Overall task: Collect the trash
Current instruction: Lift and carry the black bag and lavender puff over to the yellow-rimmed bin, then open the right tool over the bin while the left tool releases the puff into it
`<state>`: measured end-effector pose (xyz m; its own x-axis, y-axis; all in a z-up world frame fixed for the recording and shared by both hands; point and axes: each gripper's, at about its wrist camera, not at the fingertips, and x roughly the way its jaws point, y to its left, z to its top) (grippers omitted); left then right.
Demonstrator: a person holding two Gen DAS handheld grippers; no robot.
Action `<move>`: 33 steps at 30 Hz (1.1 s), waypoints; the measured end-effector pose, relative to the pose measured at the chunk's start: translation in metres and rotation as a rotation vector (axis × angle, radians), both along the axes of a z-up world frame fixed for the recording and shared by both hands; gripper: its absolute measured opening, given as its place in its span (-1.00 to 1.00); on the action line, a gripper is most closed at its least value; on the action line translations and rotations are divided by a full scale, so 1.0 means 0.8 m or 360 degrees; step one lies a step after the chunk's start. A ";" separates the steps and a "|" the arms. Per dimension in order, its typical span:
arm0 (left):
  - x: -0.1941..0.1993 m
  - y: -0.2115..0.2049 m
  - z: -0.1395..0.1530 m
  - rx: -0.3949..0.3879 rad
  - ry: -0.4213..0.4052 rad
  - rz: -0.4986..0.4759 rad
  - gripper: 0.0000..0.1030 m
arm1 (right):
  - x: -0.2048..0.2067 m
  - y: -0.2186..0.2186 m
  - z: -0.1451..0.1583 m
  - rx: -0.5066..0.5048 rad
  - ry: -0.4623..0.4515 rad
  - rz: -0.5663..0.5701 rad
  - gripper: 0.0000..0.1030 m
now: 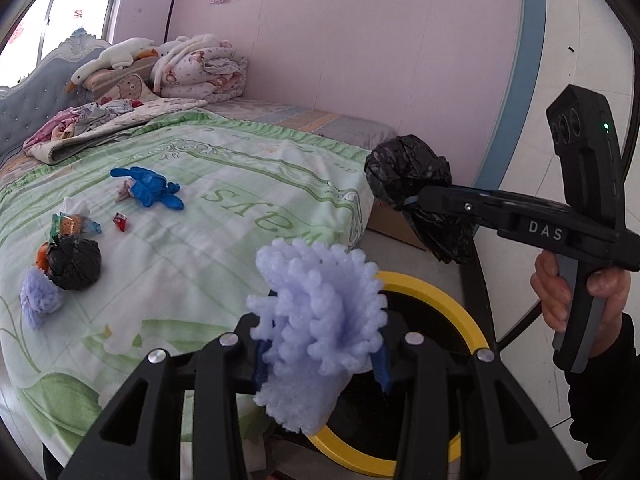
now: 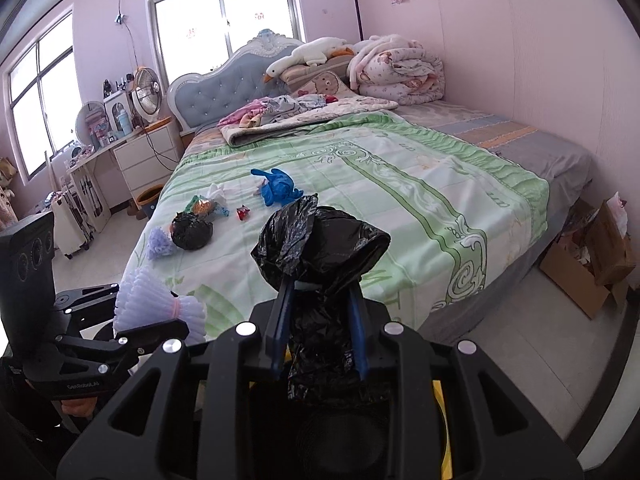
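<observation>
My left gripper (image 1: 320, 364) is shut on a lilac foam fruit net (image 1: 316, 312) and holds it over a yellow-rimmed black bin (image 1: 452, 304) beside the bed. My right gripper (image 2: 318, 344) is shut on a crumpled black plastic bag (image 2: 320, 248), also above the bin; it shows in the left wrist view (image 1: 404, 168). On the green bedspread (image 2: 400, 200) lie a blue glove (image 2: 278, 188), a black bag ball (image 2: 192, 232), another lilac foam net (image 2: 160, 244), a coloured wrapper (image 2: 206, 206) and a small red wrapper (image 2: 243, 212).
Pillows, a goose plush (image 2: 308, 56) and a folded quilt (image 2: 400, 68) sit at the bed's head. An open cardboard box (image 2: 592, 264) stands on the floor at the right. A desk with a fan (image 2: 146, 92) and a white suitcase (image 2: 74, 224) stand at the left.
</observation>
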<state>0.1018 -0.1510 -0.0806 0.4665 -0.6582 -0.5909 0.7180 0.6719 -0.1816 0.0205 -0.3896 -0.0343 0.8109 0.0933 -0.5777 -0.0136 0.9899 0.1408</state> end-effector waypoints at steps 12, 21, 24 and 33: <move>-0.017 -0.031 -0.045 0.0077 0.0145 -0.0156 -0.28 | -0.022 -0.026 -0.059 0.0117 0.0200 -0.0054 -0.49; -0.024 -0.035 -0.046 0.0072 0.0141 -0.0163 -0.19 | -0.025 -0.037 -0.073 0.0182 0.0228 -0.0088 -0.46; -0.024 -0.034 -0.045 0.0061 0.0145 -0.0155 0.07 | -0.025 -0.041 -0.071 0.0197 0.0222 -0.0118 -0.30; -0.012 -0.012 -0.026 -0.0005 0.0074 -0.0019 0.70 | -0.023 -0.061 -0.048 0.0208 0.0092 -0.0213 -0.11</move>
